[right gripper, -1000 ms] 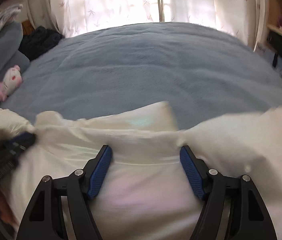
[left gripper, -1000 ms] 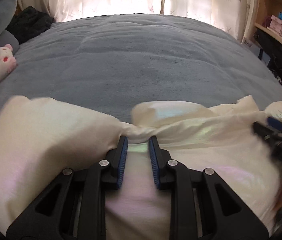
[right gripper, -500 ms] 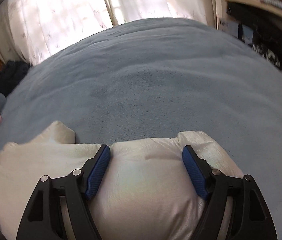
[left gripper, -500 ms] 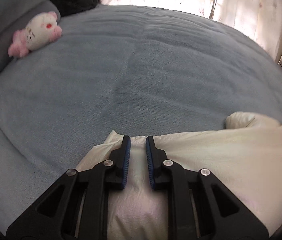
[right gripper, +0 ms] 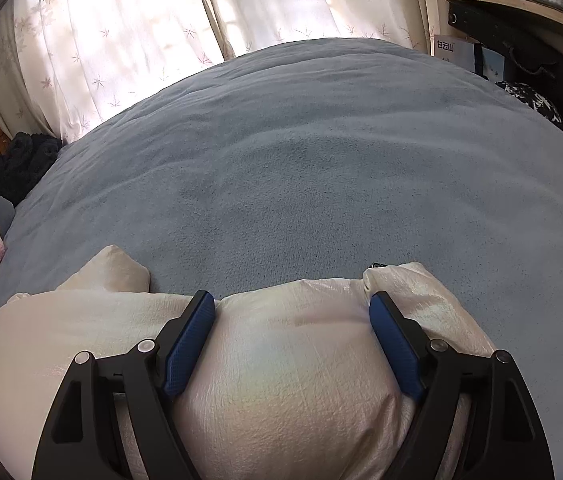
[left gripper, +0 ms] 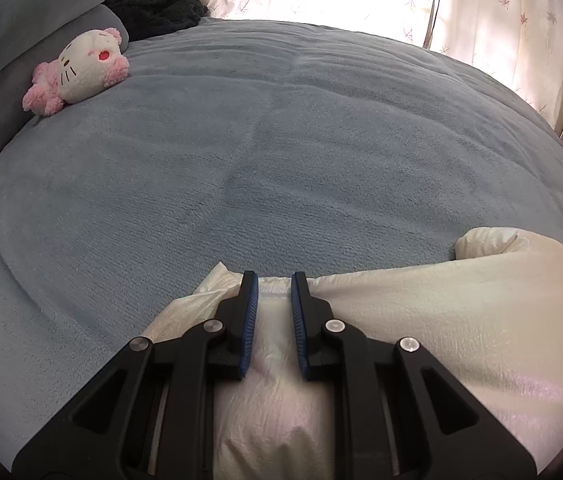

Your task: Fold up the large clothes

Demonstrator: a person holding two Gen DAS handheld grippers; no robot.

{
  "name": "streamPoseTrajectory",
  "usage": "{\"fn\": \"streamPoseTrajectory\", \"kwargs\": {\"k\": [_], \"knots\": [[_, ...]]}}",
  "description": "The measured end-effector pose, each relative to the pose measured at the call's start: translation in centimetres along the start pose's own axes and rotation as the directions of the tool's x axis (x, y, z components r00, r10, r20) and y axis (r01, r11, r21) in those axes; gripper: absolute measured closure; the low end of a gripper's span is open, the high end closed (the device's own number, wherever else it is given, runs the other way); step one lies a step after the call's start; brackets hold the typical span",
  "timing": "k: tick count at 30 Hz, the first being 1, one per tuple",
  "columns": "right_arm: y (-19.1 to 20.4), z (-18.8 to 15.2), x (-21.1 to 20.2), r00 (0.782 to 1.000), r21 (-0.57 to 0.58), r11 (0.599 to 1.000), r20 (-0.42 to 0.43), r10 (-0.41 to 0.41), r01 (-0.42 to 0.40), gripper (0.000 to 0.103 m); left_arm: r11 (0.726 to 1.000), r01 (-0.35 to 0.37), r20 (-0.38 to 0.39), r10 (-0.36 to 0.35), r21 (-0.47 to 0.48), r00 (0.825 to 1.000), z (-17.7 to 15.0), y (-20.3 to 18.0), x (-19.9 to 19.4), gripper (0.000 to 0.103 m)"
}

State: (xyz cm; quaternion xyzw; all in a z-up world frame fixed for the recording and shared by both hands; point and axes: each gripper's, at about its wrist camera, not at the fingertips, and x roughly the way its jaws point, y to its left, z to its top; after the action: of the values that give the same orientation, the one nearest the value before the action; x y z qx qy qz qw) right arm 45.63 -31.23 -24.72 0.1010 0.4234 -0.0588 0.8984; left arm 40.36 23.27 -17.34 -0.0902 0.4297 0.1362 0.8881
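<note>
Cream garment (left gripper: 441, 340) lies under both your grippers: left gripper (left gripper: 273, 280) nearly closed, pinching a fold; right gripper (right gripper: 293, 300) spread wide over it.

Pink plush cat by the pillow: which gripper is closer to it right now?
Left. The left gripper sits at the cream garment's left end, toward the plush cat. The right gripper is at the garment's right end, farther away.
</note>
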Motion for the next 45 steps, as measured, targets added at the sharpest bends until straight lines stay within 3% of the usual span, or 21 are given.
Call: {"fn": "streamPoseTrajectory", "kwargs": {"k": [6, 11, 13, 16, 19, 24, 25, 28, 29, 33, 36, 39, 43, 45], "knots": [[0.4, 0.0, -0.1, 1.000, -0.013, 0.999, -0.012, -0.029, 0.029, 0.022, 1.000, -0.007, -0.002, 0.007, 0.005, 1.000, -0.1, 0.0, 0.0, 0.089], [1.4, 1.0, -0.6, 0.987, -0.042, 0.993, -0.109, -0.116, 0.112, 0.022, 0.991, -0.093, -0.042, 0.098, 0.091, 0.994, 0.6, -1.6, -0.7, 0.089], [1.6, 1.3, -1.8, 0.985, -0.013, 0.994, -0.130, -0.110, 0.109, 0.022, 0.987, -0.102, -0.040, 0.108, 0.123, 0.993, 0.8, -2.2, -2.0, 0.089], [2.2, 1.5, -5.2, 0.993, 0.056, 0.997, -0.105, -0.046, 0.052, 0.022, 0.999, -0.002, -0.041, 0.004, 0.053, 0.999, 1.1, -1.6, -5.3, 0.089], [4.0, 1.3, -8.5, 0.998, 0.014, 0.999, -0.063, -0.032, 0.033, 0.022, 0.994, 0.098, -0.042, -0.100, -0.045, 0.994, 1.1, -0.6, -9.4, 0.088], [7.8, -0.4, -14.2, 0.998, -0.064, 0.996, -0.006, 0.060, -0.060, 0.027, 0.983, 0.181, -0.007, -0.181, 0.007, 0.983, -1.4, -0.6, -17.3, 0.087], [8.5, -1.0, -15.4, 0.996, -0.069, 0.994, 0.004, 0.085, -0.085, 0.027, 0.978, 0.208, 0.006, -0.208, 0.015, 0.978, -2.3, -0.3, -19.0, 0.083], [9.9, -2.7, -18.2, 0.991, -0.080, 0.988, 0.021, 0.132, -0.130, 0.027, 0.965, 0.263, 0.035, -0.263, 0.009, 0.964, -5.2, 1.0, -23.5, 0.051], [10.4, -3.5, -19.3, 0.988, -0.086, 0.985, 0.033, 0.152, -0.149, 0.027, 0.961, 0.276, 0.050, -0.276, -0.002, 0.960, -6.2, 1.6, -24.6, 0.046], [12.5, -6.7, -22.6, 0.980, -0.113, 0.976, 0.051, 0.191, -0.184, 0.033, 0.942, 0.331, 0.064, -0.328, -0.046, 0.942, -10.8, 3.6, -28.4, 0.045], [13.3, -9.2, -25.1, 0.975, -0.126, 0.971, 0.064, 0.214, -0.205, 0.038, 0.916, 0.383, 0.030, -0.382, -0.121, 0.923, -14.2, 5.2, -29.2, 0.043], [13.9, -11.5, -26.6, 0.971, -0.140, 0.966, 0.064, 0.229, -0.219, 0.044, 0.869, 0.446, -0.019, -0.460, -0.212, 0.888, -17.4, 6.3, -28.5, 0.042], [14.3, -14.2, -27.0, 0.966, -0.144, 0.957, 0.025, 0.256, -0.250, 0.045, 0.789, 0.504, -0.056, -0.555, -0.350, 0.830, -21.6, 7.2, -26.2, 0.041], [14.7, -15.4, -26.8, 0.965, -0.164, 0.953, 0.011, 0.260, -0.255, 0.046, 0.752, 0.516, -0.048, -0.583, -0.410, 0.811, -23.0, 7.5, -24.9, 0.041]]}}
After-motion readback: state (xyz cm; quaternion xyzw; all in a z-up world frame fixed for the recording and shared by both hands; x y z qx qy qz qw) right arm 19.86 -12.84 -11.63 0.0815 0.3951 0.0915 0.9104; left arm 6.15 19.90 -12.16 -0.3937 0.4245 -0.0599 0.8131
